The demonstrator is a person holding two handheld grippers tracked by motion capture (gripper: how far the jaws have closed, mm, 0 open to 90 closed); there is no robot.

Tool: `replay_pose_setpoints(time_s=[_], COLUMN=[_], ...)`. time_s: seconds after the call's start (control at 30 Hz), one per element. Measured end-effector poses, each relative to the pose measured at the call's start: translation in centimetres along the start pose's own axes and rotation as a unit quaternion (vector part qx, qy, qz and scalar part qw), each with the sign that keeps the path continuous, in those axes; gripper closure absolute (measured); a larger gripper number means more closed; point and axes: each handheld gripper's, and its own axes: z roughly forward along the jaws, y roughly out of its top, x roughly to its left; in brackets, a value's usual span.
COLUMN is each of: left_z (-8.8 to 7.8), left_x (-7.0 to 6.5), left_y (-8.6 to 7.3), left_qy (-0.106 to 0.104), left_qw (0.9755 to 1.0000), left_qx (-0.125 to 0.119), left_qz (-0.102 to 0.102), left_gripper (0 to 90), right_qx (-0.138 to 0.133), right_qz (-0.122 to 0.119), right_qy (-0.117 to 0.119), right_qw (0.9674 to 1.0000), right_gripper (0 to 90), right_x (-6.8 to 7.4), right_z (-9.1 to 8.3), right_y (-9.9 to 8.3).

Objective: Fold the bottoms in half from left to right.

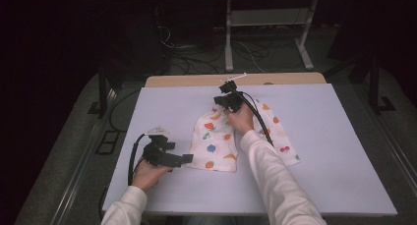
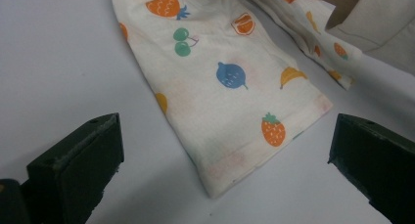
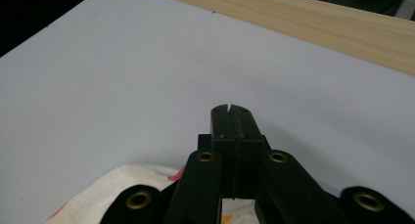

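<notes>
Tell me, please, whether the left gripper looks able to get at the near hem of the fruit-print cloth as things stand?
Probably yes: the left gripper is open, bare white tabletop lies between it and the fruit-print cloth, whose hem corner sits unobstructed.

Far end of the fruit-print cloth (image 1: 216, 141) is covered by the right gripper (image 1: 227, 101) and hand. In the left gripper view the cloth (image 2: 230, 87) is cut off at the top edge; in the right gripper view it is mostly hidden behind the jaws.
</notes>
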Motion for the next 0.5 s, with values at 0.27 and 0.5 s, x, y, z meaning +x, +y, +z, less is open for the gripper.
replay_pose_setpoints(time_s=[0.27, 0.5], left_z=[0.8, 1.3], left_x=[0.1, 0.0], left_y=[-0.2, -0.7], left_qy=[-0.008, -0.021], left_qw=[0.9994, 0.9985], left_qx=[0.025, 0.041], left_qz=[-0.023, -0.028], left_gripper=[0.1, 4.4], right_qx=[0.0, -0.001], right_qz=[-0.009, -0.009], right_qy=[-0.006, -0.006], right_qw=[0.9999, 0.9999], right_gripper=[88.8, 88.8], right_x=[0.0, 0.1], right_z=[-0.2, -0.1], right_y=[0.0, -0.1])
